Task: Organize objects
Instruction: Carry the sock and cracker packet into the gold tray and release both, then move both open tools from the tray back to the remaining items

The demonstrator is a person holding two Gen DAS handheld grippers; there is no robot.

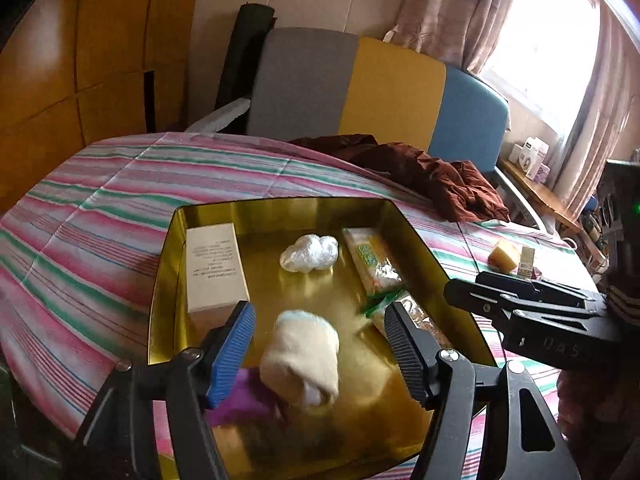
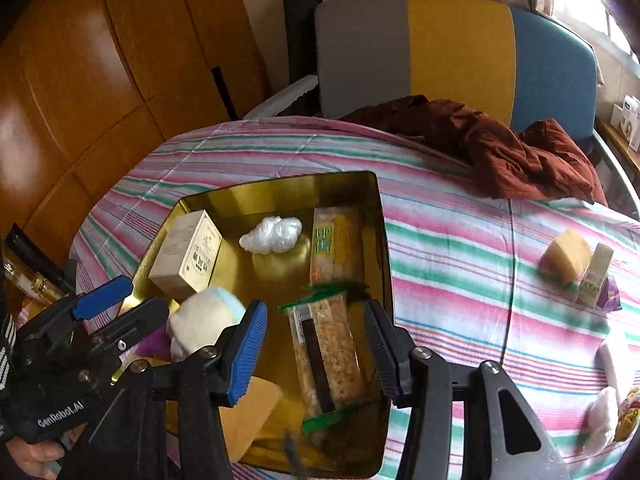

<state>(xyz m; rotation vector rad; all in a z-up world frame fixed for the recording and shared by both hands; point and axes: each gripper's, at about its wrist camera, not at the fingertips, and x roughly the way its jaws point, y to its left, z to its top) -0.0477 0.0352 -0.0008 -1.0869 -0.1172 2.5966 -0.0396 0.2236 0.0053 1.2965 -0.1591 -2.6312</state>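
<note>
A gold tray (image 1: 168, 264) sits on a striped bedspread (image 1: 100, 200); the left tongs (image 1: 320, 344) hang over its near end, jaws parted, with a cream rolled cloth (image 1: 300, 356) lying between them on the tray floor, neither pad pressing on it; a purple thing (image 1: 240, 400) lies just beside the roll, under the blue pad. The right tongs (image 2: 316, 352) stand over the tray's right side, jaws apart, straddling a cracker packet (image 2: 328, 356) that rests on the tray without being gripped. Farther in lie a beige box (image 2: 186, 256) at the left wall, a crumpled white bag (image 2: 272, 234) in the middle, and a second packet (image 2: 336, 240) along the right wall; an orange wedge (image 2: 248, 412) sits at the near edge. Outside the tray, well to the right on the bedspread, are a yellow block (image 2: 566, 256) and a small carton (image 2: 596, 276), touching.
</note>
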